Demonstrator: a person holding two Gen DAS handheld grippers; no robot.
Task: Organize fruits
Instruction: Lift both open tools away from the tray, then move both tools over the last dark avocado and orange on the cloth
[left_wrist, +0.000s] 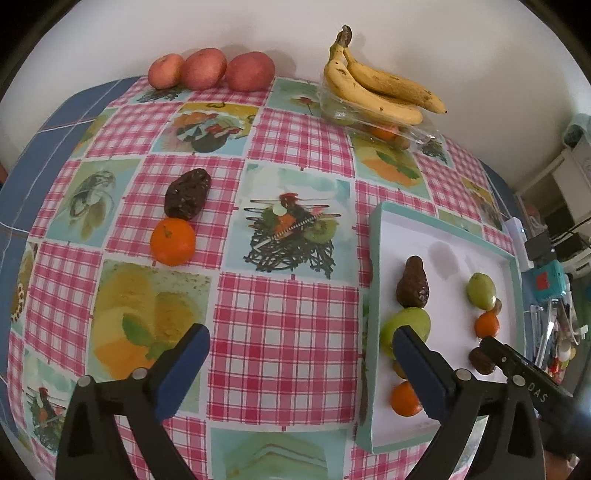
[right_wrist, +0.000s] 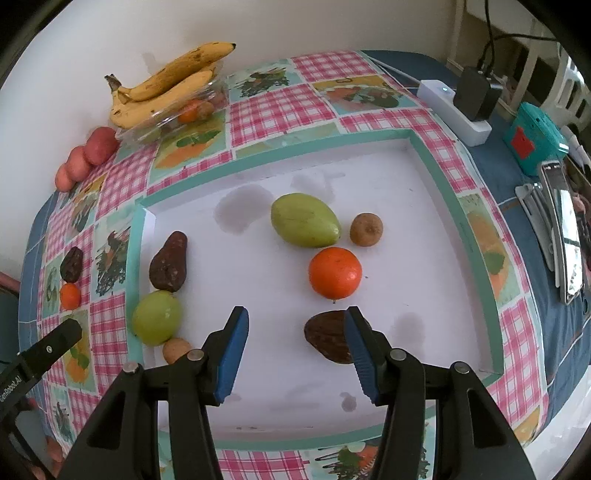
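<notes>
My left gripper (left_wrist: 301, 350) hangs wide open over the checked tablecloth, nothing between its fingers. Left of it, farther back, a dark avocado (left_wrist: 187, 197) touches an orange (left_wrist: 172, 242) on the cloth. The white tray (left_wrist: 375, 258) with a teal rim lies to its right. My right gripper (right_wrist: 297, 347) is open above the tray (right_wrist: 280, 147). A dark avocado (right_wrist: 325, 336) lies by its right finger, partly hidden. Also in the tray are an orange (right_wrist: 335, 272), a green mango (right_wrist: 304, 219), a kiwi (right_wrist: 365, 229), another avocado (right_wrist: 168, 262) and a green fruit (right_wrist: 157, 316).
Three red apples (left_wrist: 207, 68) line the back wall. Bananas (left_wrist: 376, 88) rest on a clear plastic box with small fruit inside. Right of the tray are a power strip (right_wrist: 454, 107), a teal box (right_wrist: 535, 144) and a phone (right_wrist: 561, 229).
</notes>
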